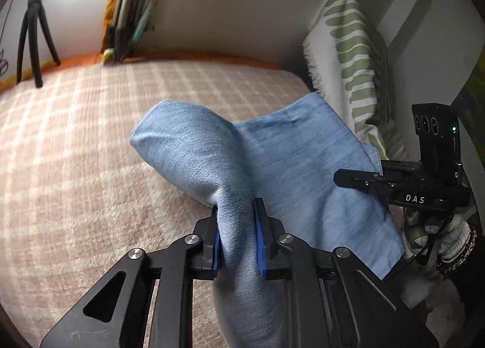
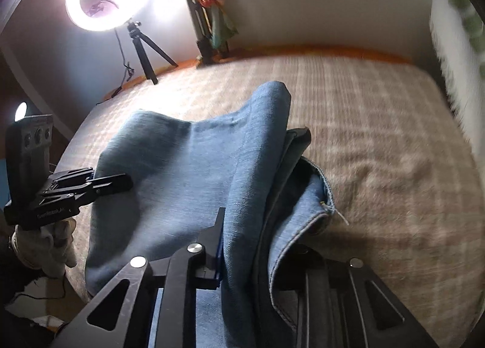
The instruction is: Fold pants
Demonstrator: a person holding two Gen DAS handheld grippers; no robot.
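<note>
The left gripper (image 1: 238, 227) is matte black metal with blue pads (image 1: 259, 239) on its fingers, round silver screws at the joints and triangular cut-outs in the arms. The right gripper (image 1: 354, 180) is black too, lettered "DAS" in white, with a green light on its camera block. A pale glove (image 2: 57, 245) covers the left hand.

both grippers, right gripper (image 2: 239, 245) and left gripper (image 2: 121, 181), pinch the blue pants (image 2: 188, 172) above the checked blanket (image 2: 379, 136).

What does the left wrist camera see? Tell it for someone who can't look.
The left tongs pinch a bunch of light blue pants above a pink checked bedspread. The right tongs hold the pants' far edge, near a green-striped pillow.
</note>
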